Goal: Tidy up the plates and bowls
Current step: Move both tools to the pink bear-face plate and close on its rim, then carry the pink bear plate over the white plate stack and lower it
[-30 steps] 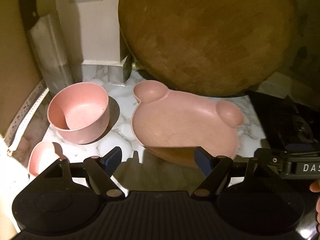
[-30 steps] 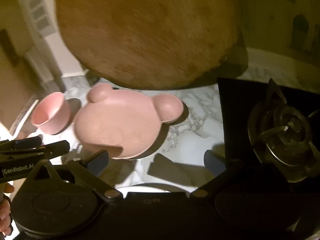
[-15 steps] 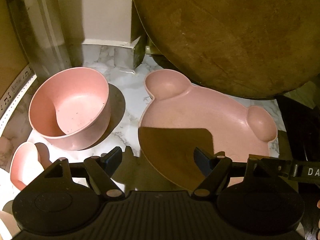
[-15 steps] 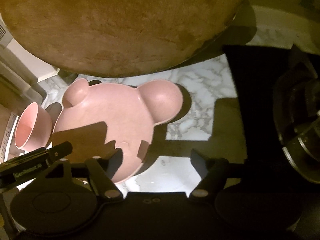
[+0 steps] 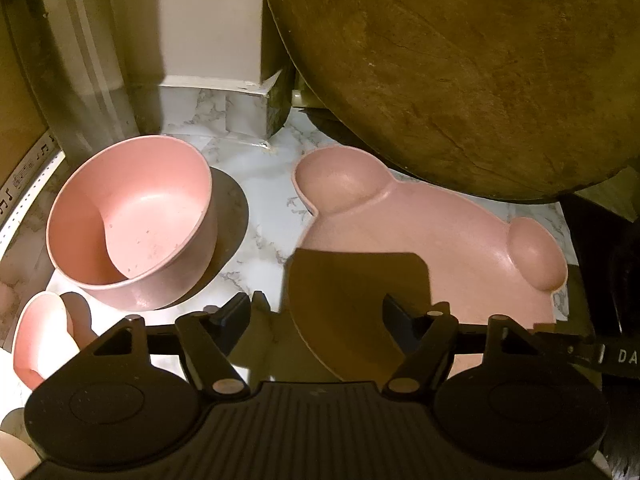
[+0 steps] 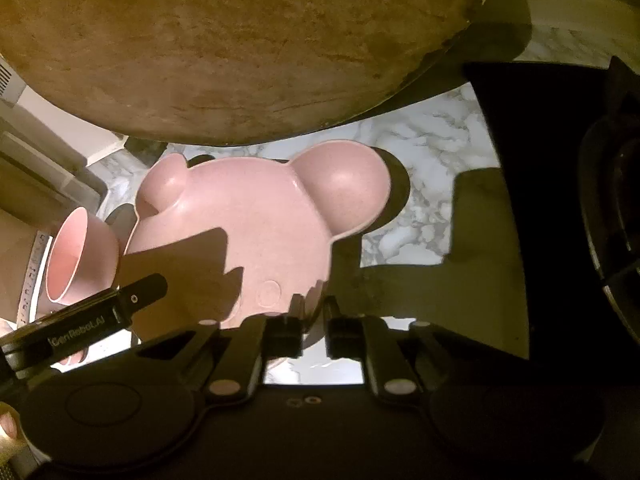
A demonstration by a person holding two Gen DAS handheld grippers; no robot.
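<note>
Right gripper, jaws just closed onto the near rim of the bear-shaped pink plate lying on the marble counter beside the pink bowl, should lift level, while the left gripper stays unclenched.

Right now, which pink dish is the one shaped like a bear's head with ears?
The flat pink plate beside the round pink bowl. It has two round ear cups on its rim; the bowl and the small pink cup are plain and round.
</note>
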